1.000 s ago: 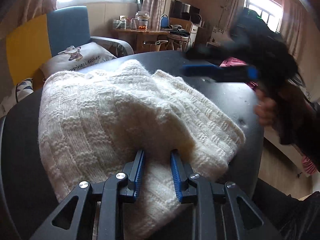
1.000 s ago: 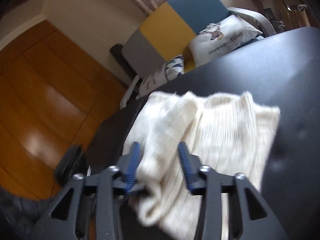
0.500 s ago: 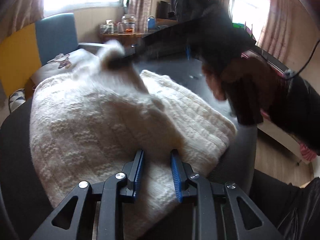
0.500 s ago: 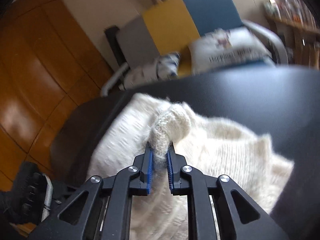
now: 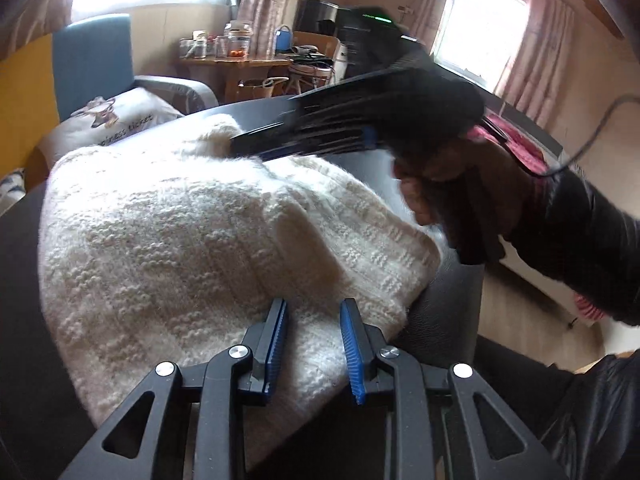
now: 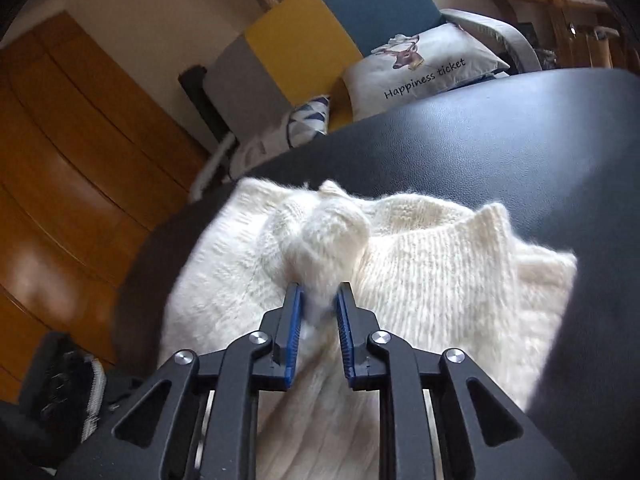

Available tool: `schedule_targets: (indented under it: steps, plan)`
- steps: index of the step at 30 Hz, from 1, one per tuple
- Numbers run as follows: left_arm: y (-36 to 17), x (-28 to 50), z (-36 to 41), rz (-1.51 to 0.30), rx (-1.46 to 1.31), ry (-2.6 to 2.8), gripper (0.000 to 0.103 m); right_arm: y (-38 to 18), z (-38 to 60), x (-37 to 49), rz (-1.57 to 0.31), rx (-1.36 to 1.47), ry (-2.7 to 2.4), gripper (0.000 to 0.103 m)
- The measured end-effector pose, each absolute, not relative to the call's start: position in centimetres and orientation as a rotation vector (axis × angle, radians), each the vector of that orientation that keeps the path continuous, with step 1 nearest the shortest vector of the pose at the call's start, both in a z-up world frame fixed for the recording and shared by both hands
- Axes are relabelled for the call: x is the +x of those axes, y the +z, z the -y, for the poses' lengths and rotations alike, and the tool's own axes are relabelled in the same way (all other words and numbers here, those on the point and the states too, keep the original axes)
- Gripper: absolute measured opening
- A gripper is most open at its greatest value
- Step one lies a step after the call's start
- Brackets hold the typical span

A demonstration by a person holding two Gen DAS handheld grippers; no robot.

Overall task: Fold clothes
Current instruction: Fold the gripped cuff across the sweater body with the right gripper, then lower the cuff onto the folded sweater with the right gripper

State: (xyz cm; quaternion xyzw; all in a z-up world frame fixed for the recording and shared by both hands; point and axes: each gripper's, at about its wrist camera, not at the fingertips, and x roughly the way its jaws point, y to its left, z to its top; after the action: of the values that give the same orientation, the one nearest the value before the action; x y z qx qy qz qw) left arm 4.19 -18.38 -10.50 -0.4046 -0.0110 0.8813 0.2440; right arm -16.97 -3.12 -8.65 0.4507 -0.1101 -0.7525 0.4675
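Note:
A cream knit sweater (image 5: 180, 240) lies bunched on a black padded table (image 5: 24, 280); it also shows in the right wrist view (image 6: 440, 272). My left gripper (image 5: 314, 316) is open, its jaws resting on the sweater's near edge with fabric between them. My right gripper (image 6: 319, 300) has its jaws slightly apart around a raised fold of the sweater, blurred by motion. In the left wrist view the right gripper (image 5: 248, 146) reaches in from the right onto the sweater's far side.
The table (image 6: 480, 132) has bare black surface beyond the sweater. Behind stands a blue and yellow armchair (image 6: 320, 32) with a printed cushion (image 6: 420, 64). A wooden wardrobe (image 6: 60, 160) is at left. A cluttered wooden side table (image 5: 236, 64) stands at the back.
My right gripper closed on a sweater fold, carried it across, and its jaws have now widened around it. My left gripper stayed in place, open on the near edge.

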Motion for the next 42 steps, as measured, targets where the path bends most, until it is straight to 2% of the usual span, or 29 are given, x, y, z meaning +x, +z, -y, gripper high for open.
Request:
schedule_targets:
  steps: [1,5,8,12,17,20,23,26,29,31,37,38,39,42]
  plan:
    - [-10.1,4.5,18.7,0.036,-1.098,2.418,0.026,-8.2,2.5,-16.7,0.292,1.097,-1.833,0.021]
    - [-9.0,5.5,19.5,0.061,-1.074,2.460,0.026,-6.8,1.1,-14.2,0.322,1.082,-1.746,0.038]
    - [-8.2,6.0,20.7,0.061,-1.070,2.503,0.026,-7.2,1.8,-13.2,0.305,1.091,-1.745,0.047]
    - [-8.1,5.1,22.4,0.148,-1.090,2.559,0.026,-7.7,2.8,-11.8,0.283,1.104,-1.744,0.051]
    - [-8.1,5.8,22.9,0.150,-1.114,2.615,0.026,-8.2,3.9,-10.2,0.252,1.114,-1.748,0.050]
    - [-8.2,6.2,23.2,0.153,-1.123,2.632,0.026,-7.0,4.1,-9.4,0.198,1.066,-1.801,0.023]
    - [-7.9,7.1,23.4,0.149,-1.084,2.651,0.027,-5.8,4.3,-8.7,0.144,1.017,-1.853,0.018]
    - [-8.0,6.9,23.2,0.131,-1.081,2.653,0.028,-5.3,3.7,-8.0,0.099,0.997,-1.898,0.017]
    - [-8.4,6.6,22.7,0.119,-1.098,2.645,0.028,-8.6,3.5,-8.4,0.047,1.115,-1.933,0.016]
    - [-8.4,6.4,22.4,0.109,-1.102,2.642,0.028,-10.9,3.0,-8.7,0.102,1.165,-1.914,0.016]
    - [-6.5,4.3,21.1,0.044,-1.020,2.670,0.028,-9.0,3.1,-8.5,0.083,1.111,-1.901,0.017]
    - [-6.1,3.4,20.9,0.039,-1.006,2.673,0.028,-8.8,3.2,-8.6,0.074,1.108,-1.900,0.017]
    - [-5.8,2.5,20.8,0.036,-0.995,2.677,0.028,-9.1,3.1,-8.9,0.072,1.123,-1.900,0.023]
    - [-5.3,-0.3,20.2,0.009,-1.004,2.689,0.028,-10.2,2.7,-9.5,0.102,1.154,-1.887,0.024]
